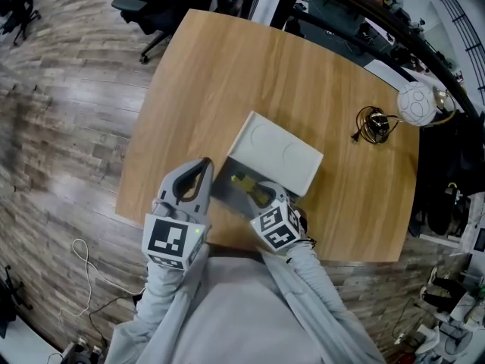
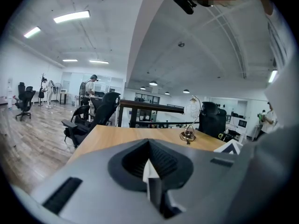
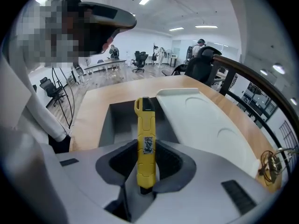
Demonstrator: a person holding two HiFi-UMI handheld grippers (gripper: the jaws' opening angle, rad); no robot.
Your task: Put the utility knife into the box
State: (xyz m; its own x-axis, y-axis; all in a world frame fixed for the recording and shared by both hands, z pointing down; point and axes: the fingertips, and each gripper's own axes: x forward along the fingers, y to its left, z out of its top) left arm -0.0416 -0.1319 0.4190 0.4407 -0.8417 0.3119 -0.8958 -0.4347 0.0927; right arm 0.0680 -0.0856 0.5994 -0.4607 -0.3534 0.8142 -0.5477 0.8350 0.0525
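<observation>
In the head view, an open grey box (image 1: 224,191) is seen close to the near edge of the wooden table (image 1: 303,74). Its white lid (image 1: 276,154) is thrown back toward the table's middle, so the opening is left free on the near side. The yellow utility knife (image 1: 244,182) is carried by the right tool (image 1: 258,196) just above that opening and angled steeply down into it. The knife does not appear to have been set on the bottom yet. The left tool (image 1: 203,165) is held beside the box's left side, with its tip near the wall. This is probably so the box can be steadied, though contact cannot be made out.

In the left gripper view, the jaws of the left tool (image 2: 150,164) are seen brought together, and nothing nameable is clamped between them. Only the table (image 2: 121,139) and the room beyond are looked at, which suggests this tool is merely parked.

In the right gripper view, the utility knife (image 3: 145,134) is seen clamped by its rear end between the jaws of the right tool (image 3: 145,171). Its front end is thrust out over the grey inside of the box (image 3: 119,120), with the lid (image 3: 201,120) lying off to the right. A tail-end grip of this kind appears to have been chosen so that the knife's front can be lowered in first. The release is judged to be the step not yet done.
</observation>
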